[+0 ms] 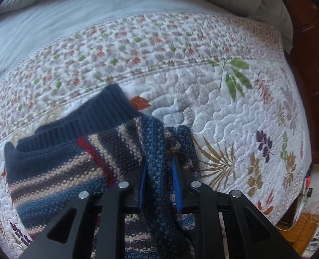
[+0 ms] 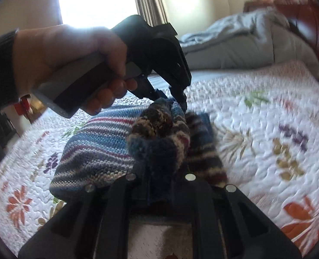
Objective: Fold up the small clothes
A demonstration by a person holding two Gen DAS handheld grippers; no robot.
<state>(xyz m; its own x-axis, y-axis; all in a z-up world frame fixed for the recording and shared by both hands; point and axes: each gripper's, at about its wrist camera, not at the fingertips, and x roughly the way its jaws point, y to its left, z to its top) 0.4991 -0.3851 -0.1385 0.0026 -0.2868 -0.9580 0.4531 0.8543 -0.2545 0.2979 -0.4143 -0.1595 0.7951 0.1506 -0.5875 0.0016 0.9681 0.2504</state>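
With both the left gripper (image 1: 159, 179) and right gripper (image 2: 159, 185) clamped on the sweater (image 1: 77, 168), carry its bunched edge level across the quilt (image 1: 235, 118), keeping even tension.

Daylight from blown-out window (image 2: 94, 2), motion blur in right view, fisheye-curved dark edges

Home bedroom. Bed covered by a white quilt (image 1: 202, 90) with printed leaves and flowers; grey duvet (image 2: 235, 43) bunched at the head end. Dark red wooden headboard (image 1: 310, 64) along one side. Bright window (image 2: 94, 0) with beige curtain (image 2: 148, 0) behind the bed, cream walls. Wooden floor (image 1: 299, 226) beside the bed with loose cables on it. A striped knit sweater (image 1: 73, 172) lies on the quilt.
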